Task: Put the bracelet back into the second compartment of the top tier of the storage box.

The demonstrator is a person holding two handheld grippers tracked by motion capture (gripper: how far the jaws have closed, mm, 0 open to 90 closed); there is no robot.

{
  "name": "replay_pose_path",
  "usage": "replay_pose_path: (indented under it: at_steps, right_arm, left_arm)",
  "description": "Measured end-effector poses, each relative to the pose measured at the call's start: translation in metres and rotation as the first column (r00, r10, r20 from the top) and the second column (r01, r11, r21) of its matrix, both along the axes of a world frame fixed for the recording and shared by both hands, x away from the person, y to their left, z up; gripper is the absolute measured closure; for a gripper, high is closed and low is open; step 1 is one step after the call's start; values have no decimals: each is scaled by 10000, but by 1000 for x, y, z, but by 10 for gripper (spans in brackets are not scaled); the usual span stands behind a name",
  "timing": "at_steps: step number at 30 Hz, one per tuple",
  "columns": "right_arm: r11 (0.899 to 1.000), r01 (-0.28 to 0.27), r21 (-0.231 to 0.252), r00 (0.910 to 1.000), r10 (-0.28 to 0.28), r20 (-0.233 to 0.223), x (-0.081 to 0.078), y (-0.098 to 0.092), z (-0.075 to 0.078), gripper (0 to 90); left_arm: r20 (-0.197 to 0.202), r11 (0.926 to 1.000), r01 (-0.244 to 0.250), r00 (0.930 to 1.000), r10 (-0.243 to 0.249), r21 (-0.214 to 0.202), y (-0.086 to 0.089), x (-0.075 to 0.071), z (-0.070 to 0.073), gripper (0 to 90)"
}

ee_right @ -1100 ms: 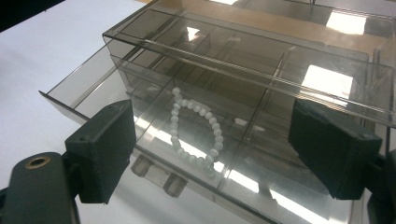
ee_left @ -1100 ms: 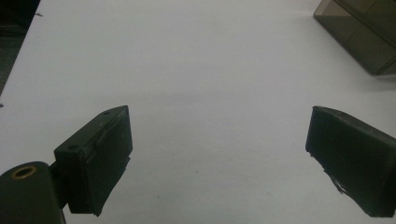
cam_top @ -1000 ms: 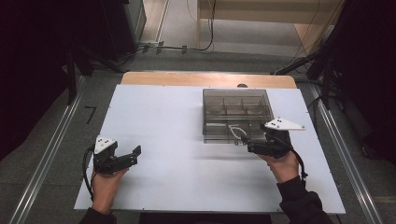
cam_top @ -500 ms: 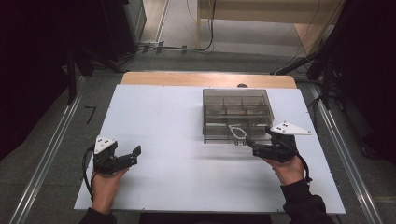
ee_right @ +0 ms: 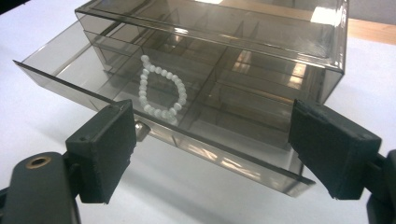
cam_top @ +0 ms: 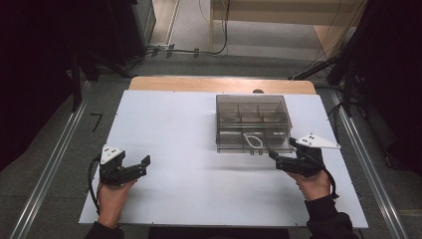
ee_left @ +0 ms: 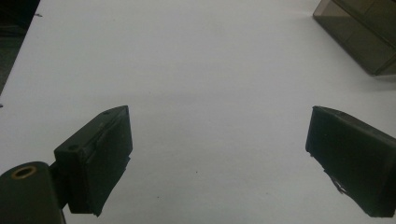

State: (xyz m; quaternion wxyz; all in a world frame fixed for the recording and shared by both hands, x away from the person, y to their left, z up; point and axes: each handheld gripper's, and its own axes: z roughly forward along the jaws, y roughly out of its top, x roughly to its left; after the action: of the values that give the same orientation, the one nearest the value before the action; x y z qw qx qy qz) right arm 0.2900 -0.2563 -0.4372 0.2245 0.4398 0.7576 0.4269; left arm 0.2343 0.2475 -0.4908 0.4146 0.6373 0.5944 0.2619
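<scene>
A smoky see-through compartment box (cam_top: 254, 107) stands right of the table's middle, and its bottom drawer (ee_right: 60, 74) is slid out toward me. A white bead bracelet (cam_top: 253, 141) (ee_right: 161, 93) lies in a drawer compartment. My right gripper (cam_top: 283, 151) (ee_right: 212, 140) is open just in front of the drawer's front wall, with a jaw on each side and nothing held. A small metal knob (ee_right: 140, 128) on the drawer front sits next to one jaw. My left gripper (cam_top: 142, 167) (ee_left: 217, 154) rests open over bare table at the near left, far from the box (ee_left: 359, 32).
The white table top (cam_top: 189, 129) spreads wide between the two grippers and left of the box. A wooden strip (cam_top: 219, 83) runs along the far edge. Metal rails (cam_top: 50, 169) flank the table, and cables lie on the floor beyond.
My right gripper has drawn back slightly toward the near right, away from the box. The left gripper has stayed where it was.
</scene>
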Motion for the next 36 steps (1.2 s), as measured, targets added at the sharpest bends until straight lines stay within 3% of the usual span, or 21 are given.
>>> replay_pose_path:
  at_steps: [24,36]
  right_arm:
    - [9994,351,-44,9989,-352,-306,-9,-18,-11,140]
    - [9982,585,-126,9970,-591,-510,-18,-28,-20,141]
  left_arm:
    - [-135,10000,8,9999,-9,-65,-1,2,-2,77]
    - [-78,9999,-80,9999,80,102,-2,2,-2,77]
